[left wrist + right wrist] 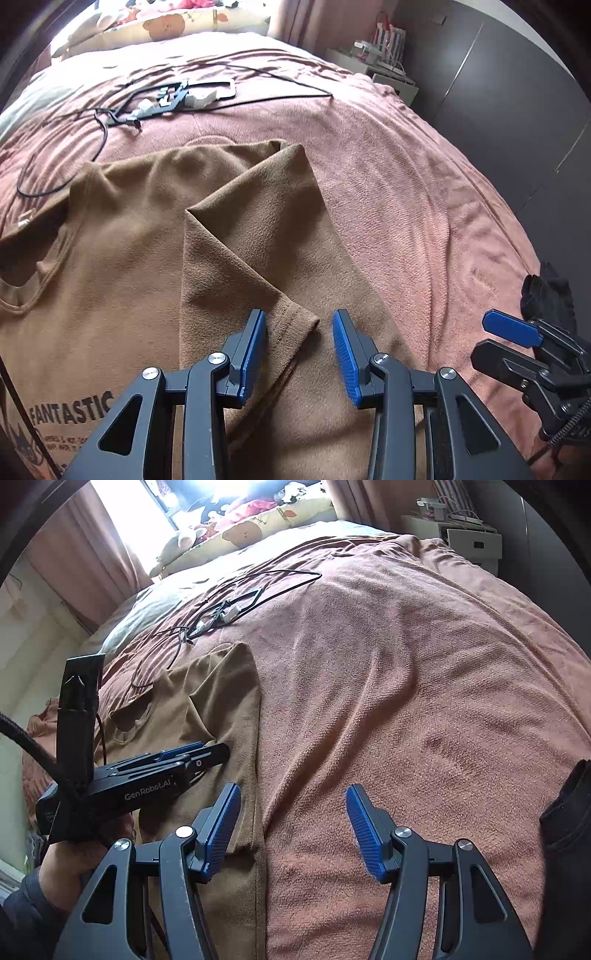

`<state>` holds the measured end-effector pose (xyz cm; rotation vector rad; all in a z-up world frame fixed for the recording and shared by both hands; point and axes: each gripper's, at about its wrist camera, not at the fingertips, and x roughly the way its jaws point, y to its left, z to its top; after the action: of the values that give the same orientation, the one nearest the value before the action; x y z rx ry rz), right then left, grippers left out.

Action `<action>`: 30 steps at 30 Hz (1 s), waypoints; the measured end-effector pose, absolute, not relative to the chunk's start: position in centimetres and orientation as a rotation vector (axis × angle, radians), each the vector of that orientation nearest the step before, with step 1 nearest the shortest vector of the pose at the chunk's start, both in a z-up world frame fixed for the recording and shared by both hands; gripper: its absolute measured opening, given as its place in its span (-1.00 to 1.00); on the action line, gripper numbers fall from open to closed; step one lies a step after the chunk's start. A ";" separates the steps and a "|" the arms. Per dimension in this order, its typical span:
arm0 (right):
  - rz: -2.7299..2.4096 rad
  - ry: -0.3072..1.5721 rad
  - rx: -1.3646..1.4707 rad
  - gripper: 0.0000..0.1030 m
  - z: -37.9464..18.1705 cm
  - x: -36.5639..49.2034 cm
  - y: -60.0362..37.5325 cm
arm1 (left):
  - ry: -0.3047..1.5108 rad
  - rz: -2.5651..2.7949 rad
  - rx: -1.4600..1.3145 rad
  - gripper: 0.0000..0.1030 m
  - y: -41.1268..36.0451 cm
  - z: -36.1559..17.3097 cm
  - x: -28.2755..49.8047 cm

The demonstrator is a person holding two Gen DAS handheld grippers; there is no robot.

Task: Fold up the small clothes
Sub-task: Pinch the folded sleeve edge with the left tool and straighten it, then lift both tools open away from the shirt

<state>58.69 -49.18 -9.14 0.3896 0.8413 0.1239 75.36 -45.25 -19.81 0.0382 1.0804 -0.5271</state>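
Brown T-shirt (122, 240) lies flat on the pink blanket (406, 184), its right side folded over. Left gripper (299, 354) hovers partly open, the folded sleeve hem between its 2 pads, unpinched. Right gripper (291, 827) gapes empty at the shirt's right edge.

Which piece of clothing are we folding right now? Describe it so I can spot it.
On the pink blanket covering the bed lies a brown T-shirt, one side already folded over. It carries black "FANTASTIC" lettering, unlike the black cables further up.
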 end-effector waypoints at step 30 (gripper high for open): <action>0.091 0.958 0.156 0.12 -10.2 70.4 -42.7 | 1.046 -0.294 -0.083 -0.33 -31.8 -16.8 79.1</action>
<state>70.44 -42.70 -10.15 0.1563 0.9581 0.0910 79.13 -31.84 -16.80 -0.0831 1.0457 -0.2939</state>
